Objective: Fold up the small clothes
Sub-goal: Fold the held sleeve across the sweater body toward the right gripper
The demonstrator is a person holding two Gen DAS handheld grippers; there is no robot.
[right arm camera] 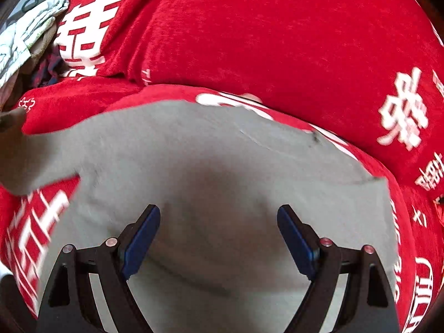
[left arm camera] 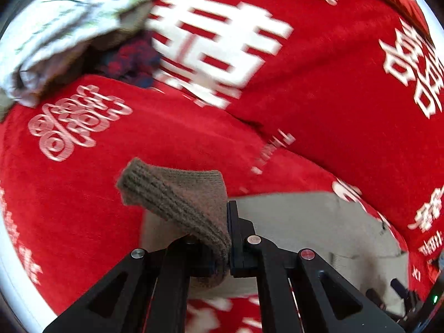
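A grey-beige small garment (right arm camera: 211, 166) lies spread on a red blanket (right arm camera: 277, 41). It also shows in the left wrist view (left arm camera: 305, 222). My left gripper (left arm camera: 224, 238) is shut on the garment's brown ribbed knit cuff (left arm camera: 177, 194) and holds it lifted above the blanket. My right gripper (right arm camera: 219, 238) is open, its blue pads (right arm camera: 141, 238) spread wide just above the middle of the garment, holding nothing.
A pile of other clothes (left arm camera: 69, 22), white patterned cloth over dark red-and-blue fabric, lies at the far left; it also shows in the right wrist view (right arm camera: 30, 36). The red blanket with white characters (left arm camera: 219, 44) is humped into folds behind the garment.
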